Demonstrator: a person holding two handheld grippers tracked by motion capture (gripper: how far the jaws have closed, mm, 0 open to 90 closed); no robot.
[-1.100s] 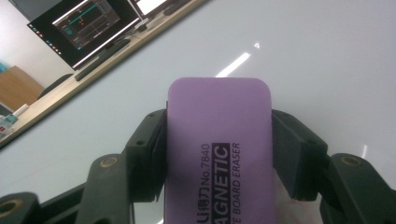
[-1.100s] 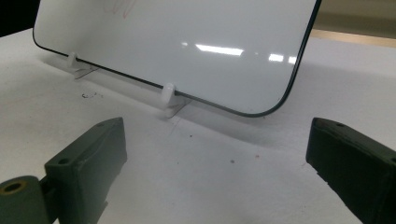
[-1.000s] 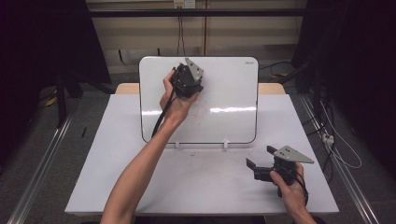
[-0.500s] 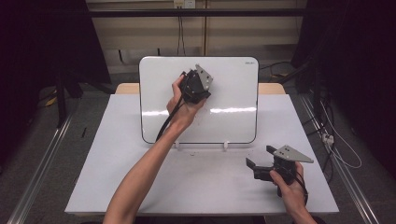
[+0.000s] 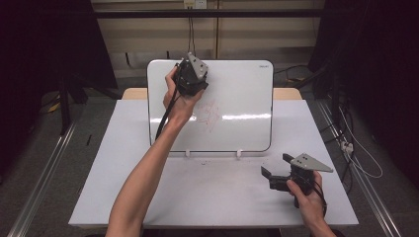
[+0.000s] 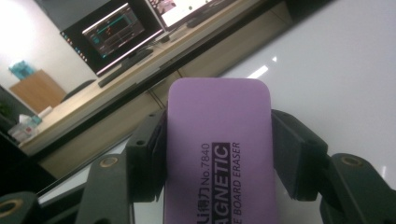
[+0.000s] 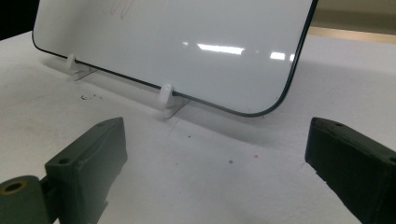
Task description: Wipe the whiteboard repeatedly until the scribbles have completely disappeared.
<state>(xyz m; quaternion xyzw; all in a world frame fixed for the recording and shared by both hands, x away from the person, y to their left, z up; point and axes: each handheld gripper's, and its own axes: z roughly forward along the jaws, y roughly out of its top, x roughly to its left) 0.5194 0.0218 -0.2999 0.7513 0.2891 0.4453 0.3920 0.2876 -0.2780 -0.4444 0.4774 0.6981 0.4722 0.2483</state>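
A white board (image 5: 237,98) stands upright on small feet at the back of the table, with a faint red scribble (image 5: 210,113) near its middle. My left gripper (image 5: 193,84) is held up at the board's upper left. It is shut on a purple magnetic board eraser (image 6: 217,140), which fills the gap between the jaws, and the board's glossy face (image 6: 336,70) lies just beyond. My right gripper (image 5: 276,174) rests low over the table at the front right, open with nothing between its fingers. In the right gripper view the gripper (image 7: 219,158) faces the board's lower corner (image 7: 187,37).
Two white clip feet (image 7: 166,98) hold the board's bottom edge on the white tabletop (image 5: 212,192). A few dark specks (image 7: 88,97) lie on the table before the board. Cables (image 5: 356,158) trail over the floor to the right of the table.
The left gripper with the eraser swung right across the board, then back up and to the left. The red scribble now shows beside the wrist. The right gripper has stayed put.
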